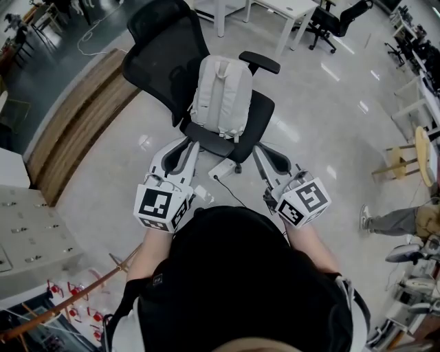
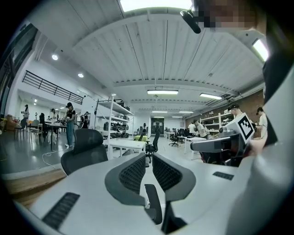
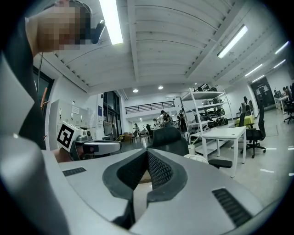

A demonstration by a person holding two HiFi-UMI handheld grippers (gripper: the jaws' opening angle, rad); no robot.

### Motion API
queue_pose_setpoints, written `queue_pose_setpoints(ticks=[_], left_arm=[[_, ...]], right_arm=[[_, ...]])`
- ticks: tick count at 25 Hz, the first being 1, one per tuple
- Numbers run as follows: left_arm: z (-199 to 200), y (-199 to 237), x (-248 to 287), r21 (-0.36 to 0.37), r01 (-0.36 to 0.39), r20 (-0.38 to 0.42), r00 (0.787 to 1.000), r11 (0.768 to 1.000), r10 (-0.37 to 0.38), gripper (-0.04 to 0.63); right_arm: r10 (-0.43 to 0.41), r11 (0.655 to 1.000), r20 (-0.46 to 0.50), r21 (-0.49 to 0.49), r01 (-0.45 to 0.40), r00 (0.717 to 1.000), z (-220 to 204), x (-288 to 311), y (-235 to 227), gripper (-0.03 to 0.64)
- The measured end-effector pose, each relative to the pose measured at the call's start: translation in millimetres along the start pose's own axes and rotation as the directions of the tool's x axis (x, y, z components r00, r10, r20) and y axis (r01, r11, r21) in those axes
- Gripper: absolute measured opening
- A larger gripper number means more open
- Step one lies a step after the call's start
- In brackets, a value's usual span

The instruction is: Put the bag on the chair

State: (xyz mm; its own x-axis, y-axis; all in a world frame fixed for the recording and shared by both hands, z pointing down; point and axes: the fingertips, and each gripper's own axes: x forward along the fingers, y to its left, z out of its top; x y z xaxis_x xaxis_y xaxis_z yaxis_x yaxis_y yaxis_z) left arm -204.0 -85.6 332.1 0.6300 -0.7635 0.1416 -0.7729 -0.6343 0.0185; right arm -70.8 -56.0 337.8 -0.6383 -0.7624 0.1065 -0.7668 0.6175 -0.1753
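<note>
The white bag (image 1: 220, 93) stands upright on the seat of the black office chair (image 1: 161, 48), its straps facing me and its back against the backrest. Both grippers are held close to my body, short of the seat's front edge and apart from the bag. My left gripper (image 1: 182, 152) points at the chair's left side; its jaws (image 2: 148, 158) are shut with nothing between them. My right gripper (image 1: 270, 159) points at the right side, also shut and empty (image 3: 146, 160). The right gripper view shows the chair's backrest (image 3: 170, 137) ahead.
A wooden bench (image 1: 75, 117) runs along the left. White desks (image 1: 275, 10) and other black chairs (image 1: 337, 20) stand behind the chair. A wooden stool (image 1: 405, 158) and a person's leg (image 1: 392, 220) are at the right. A cable with a white box (image 1: 223, 168) lies under the seat.
</note>
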Motion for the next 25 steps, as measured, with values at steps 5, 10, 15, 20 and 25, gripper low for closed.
queue_pose_setpoints(ticks=[5, 10, 15, 20, 25], left_arm=[[-1, -1, -1, 0.0, 0.004, -0.009, 1.0, 1.0, -0.004, 0.054], [-4, 4, -2, -0.004, -0.001, -0.021, 1.0, 1.0, 0.001, 0.054], [-7, 9, -4, -0.008, -0.009, -0.028, 1.0, 1.0, 0.008, 0.054], [-9, 10, -3, -0.009, -0.009, -0.034, 0.999, 1.0, 0.009, 0.054], [-12, 9, -3, -0.016, -0.012, -0.043, 0.999, 1.0, 0.011, 0.054]], right_arm=[[0.009, 1.0, -0.008, 0.001, -0.009, 1.0, -2, 0, 3, 0.028], [0.01, 1.0, -0.013, 0.004, -0.01, 1.0, -4, 3, 3, 0.028], [0.016, 1.0, -0.016, 0.004, -0.015, 1.0, -5, 7, 5, 0.028], [0.015, 1.0, -0.02, 0.006, -0.015, 1.0, -4, 8, 3, 0.028], [0.013, 1.0, -0.018, 0.008, -0.013, 1.0, -5, 6, 2, 0.028]])
